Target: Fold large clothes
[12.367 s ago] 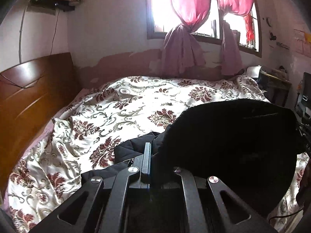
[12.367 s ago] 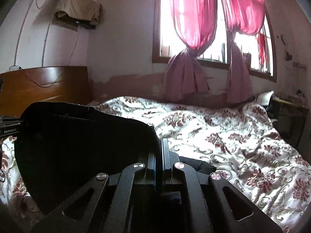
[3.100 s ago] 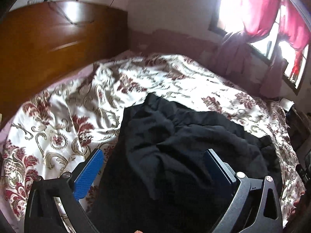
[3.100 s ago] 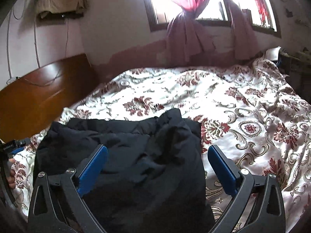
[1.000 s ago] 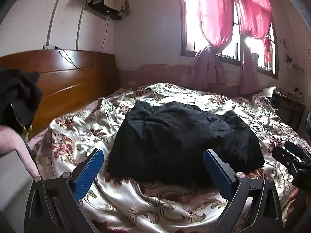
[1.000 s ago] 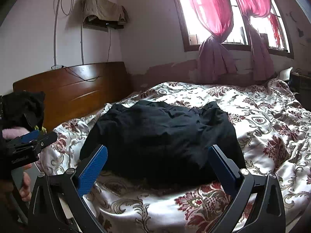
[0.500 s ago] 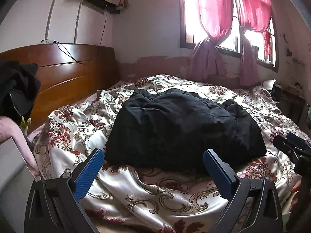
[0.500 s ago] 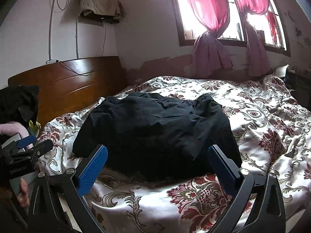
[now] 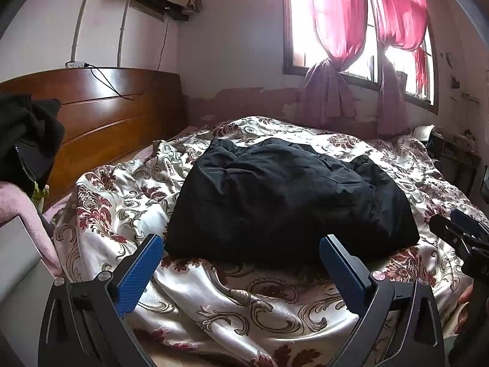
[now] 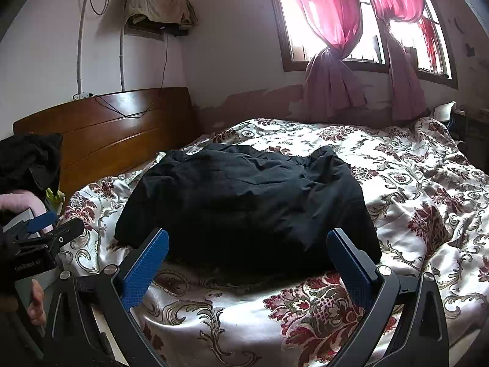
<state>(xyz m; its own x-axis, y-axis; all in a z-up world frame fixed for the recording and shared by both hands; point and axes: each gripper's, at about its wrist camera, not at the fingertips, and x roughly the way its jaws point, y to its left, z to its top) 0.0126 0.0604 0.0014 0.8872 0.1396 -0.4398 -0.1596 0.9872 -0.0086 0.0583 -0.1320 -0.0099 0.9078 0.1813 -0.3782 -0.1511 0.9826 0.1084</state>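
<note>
A large black garment (image 9: 284,195) lies folded in a bulky rectangle on the floral bedspread (image 9: 244,299); it also shows in the right wrist view (image 10: 247,205). My left gripper (image 9: 241,244) is open and empty, held back from the garment's near edge above the bedspread. My right gripper (image 10: 247,238) is open and empty, also short of the garment's near edge. Each gripper shows at the edge of the other's view: the right one (image 9: 458,229) and the left one (image 10: 49,229).
A wooden headboard (image 9: 101,122) stands at the left. A dark garment (image 9: 24,140) hangs over pink cloth (image 9: 21,214) at the near left. Pink curtains (image 9: 336,30) hang at the window behind the bed. A bedside stand (image 9: 452,153) is at the far right.
Both grippers, earlier shut on the black garment and holding it up, have let it go and drawn back. In the last second they edged slightly closer and lower toward the bed.
</note>
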